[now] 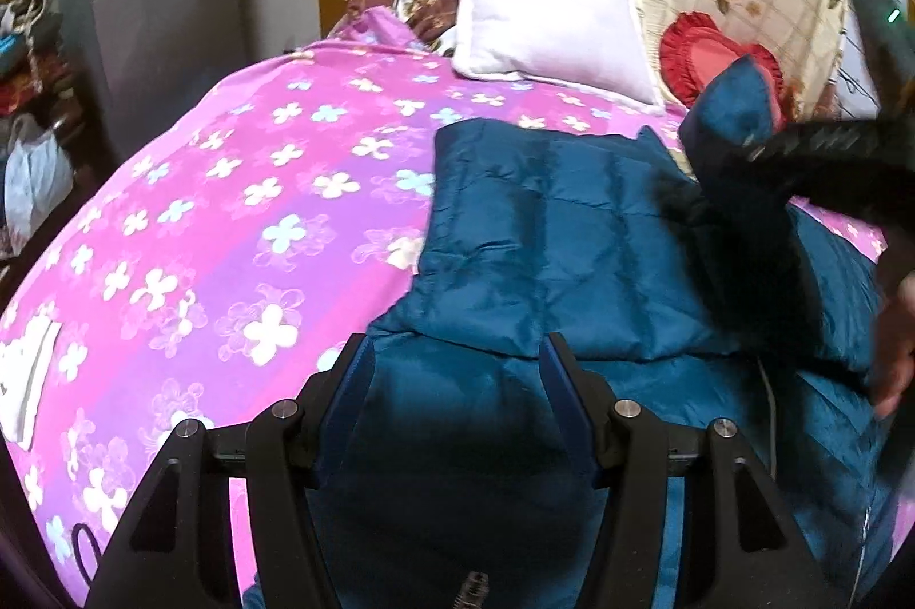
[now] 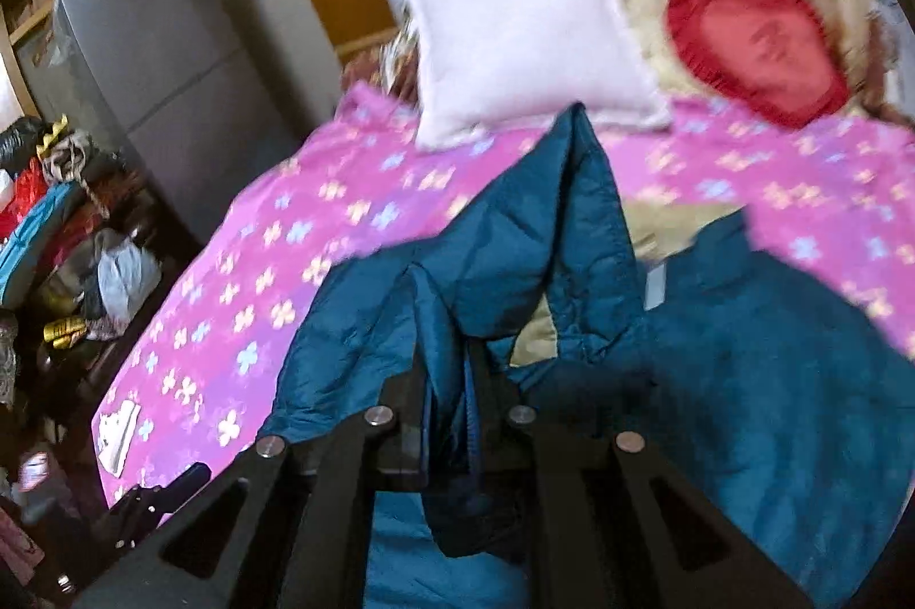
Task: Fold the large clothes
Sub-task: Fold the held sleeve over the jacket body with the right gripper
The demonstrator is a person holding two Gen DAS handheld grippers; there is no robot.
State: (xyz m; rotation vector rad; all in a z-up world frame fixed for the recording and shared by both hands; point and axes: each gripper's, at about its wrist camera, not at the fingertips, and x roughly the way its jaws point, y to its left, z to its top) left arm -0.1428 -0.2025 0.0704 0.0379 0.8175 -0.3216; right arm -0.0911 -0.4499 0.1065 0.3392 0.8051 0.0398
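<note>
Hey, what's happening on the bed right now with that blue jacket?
A person is folding a blue padded jacket on a pink flowered bedsheet. The right gripper is shut on a fold of the jacket, lifted off the bed. The left gripper is open over the near part of the jacket, gripping nothing.

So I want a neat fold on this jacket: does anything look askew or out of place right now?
Yes. The blue jacket lies bunched on the pink bedsheet, not flat: the right gripper is shut on a lifted fold, and pale lining shows near the collar. A white paper lies loose at the sheet's edge.
</note>
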